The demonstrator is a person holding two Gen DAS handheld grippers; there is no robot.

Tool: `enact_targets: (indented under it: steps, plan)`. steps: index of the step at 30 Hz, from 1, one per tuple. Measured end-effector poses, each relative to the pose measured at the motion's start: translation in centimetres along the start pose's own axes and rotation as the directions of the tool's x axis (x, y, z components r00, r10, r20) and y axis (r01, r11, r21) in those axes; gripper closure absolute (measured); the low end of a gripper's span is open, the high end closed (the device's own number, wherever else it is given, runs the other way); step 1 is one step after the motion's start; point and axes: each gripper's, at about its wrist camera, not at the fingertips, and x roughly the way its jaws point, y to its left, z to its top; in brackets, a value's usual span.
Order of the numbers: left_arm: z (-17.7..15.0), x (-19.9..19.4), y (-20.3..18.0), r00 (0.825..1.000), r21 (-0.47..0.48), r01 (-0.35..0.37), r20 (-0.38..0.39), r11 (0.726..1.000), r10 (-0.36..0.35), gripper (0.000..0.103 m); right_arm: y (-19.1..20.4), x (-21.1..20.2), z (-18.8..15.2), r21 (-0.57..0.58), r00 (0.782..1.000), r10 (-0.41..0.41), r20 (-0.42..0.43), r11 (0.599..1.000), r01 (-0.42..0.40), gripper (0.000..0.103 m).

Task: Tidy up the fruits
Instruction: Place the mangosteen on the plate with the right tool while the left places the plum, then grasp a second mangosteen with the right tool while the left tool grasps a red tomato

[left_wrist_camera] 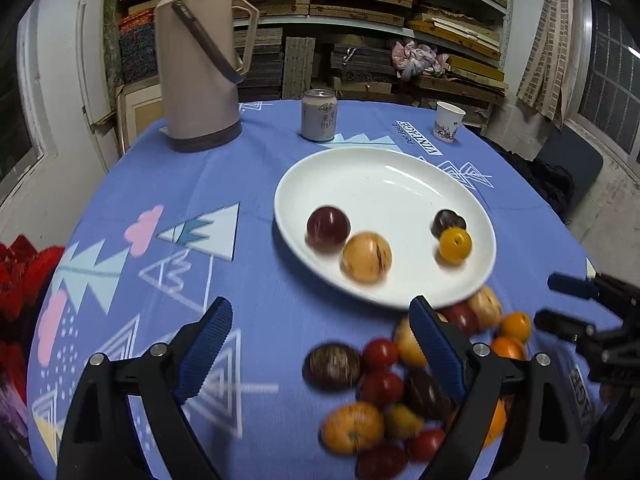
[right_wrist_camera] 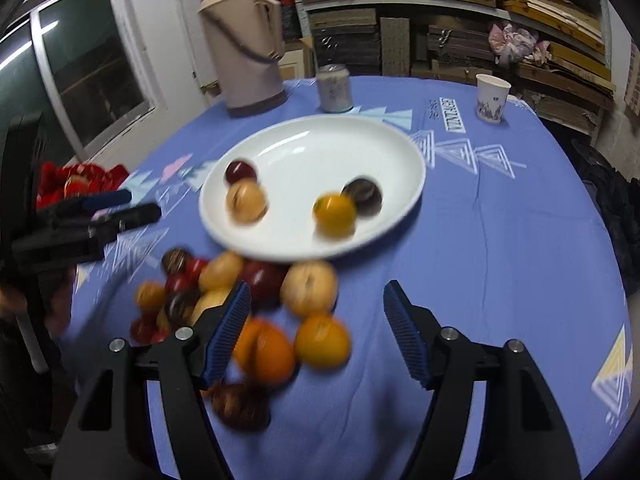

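A white plate (left_wrist_camera: 384, 172) (right_wrist_camera: 320, 148) on the blue tablecloth holds several fruits: a dark red one (left_wrist_camera: 328, 226), a tan one (left_wrist_camera: 366, 257), an orange one (left_wrist_camera: 455, 245) and a dark purple one (left_wrist_camera: 448, 221). A pile of mixed fruits (left_wrist_camera: 400, 392) (right_wrist_camera: 248, 304) lies in front of the plate. My left gripper (left_wrist_camera: 320, 340) is open and empty above the cloth, left of the pile. My right gripper (right_wrist_camera: 316, 324) is open and empty over the pile's right side, above an orange fruit (right_wrist_camera: 322, 340); it also shows in the left wrist view (left_wrist_camera: 568, 304).
A tall beige thermos (left_wrist_camera: 196, 60) (right_wrist_camera: 248, 40), a drink can (left_wrist_camera: 319, 115) (right_wrist_camera: 334, 88) and a paper cup (left_wrist_camera: 449, 122) (right_wrist_camera: 491, 98) stand at the table's far side. Red cloth (left_wrist_camera: 20, 276) lies at the left edge. Shelves stand behind.
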Motion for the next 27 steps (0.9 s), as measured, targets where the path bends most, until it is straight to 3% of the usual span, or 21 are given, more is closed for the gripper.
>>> enact_targets:
  steps: [6,11,17,22,23,27]
  plan:
    - [-2.8,-1.9,-0.3,1.0,0.007,-0.001,-0.001,1.0,0.001,0.01,2.3,-1.1,-4.3,-0.046,1.0,0.008,-0.022,0.999,-0.009,0.036]
    - [-5.4,-2.9,0.5,1.0,-0.05,0.023,-0.02,0.998,-0.024,0.01,4.8,-1.2,-7.0,-0.123,0.998,0.004,-0.055,0.992,-0.011,0.039]
    - [-7.0,-3.8,0.7,1.0,-0.04,0.02,-0.016,0.999,-0.021,0.01,6.3,0.2,-8.0,-0.174,0.994,-0.032,-0.102,0.985,0.014,0.052]
    - [-7.7,-3.5,0.5,0.997,-0.039,0.051,-0.053,0.998,-0.053,0.01,6.5,2.1,-7.7,-0.167,0.99,-0.054,-0.132,0.985,0.032,0.054]
    - [-7.9,-3.3,0.3,0.996,-0.03,0.053,-0.064,0.998,-0.055,0.01,6.5,2.3,-7.6,-0.17,0.991,-0.058,-0.122,0.985,0.037,0.061]
    - [-8.8,-2.5,-0.8,0.994,0.016,0.056,-0.09,0.998,-0.055,0.01,6.4,2.3,-7.6,-0.154,0.993,-0.051,-0.107,0.987,0.034,0.061]
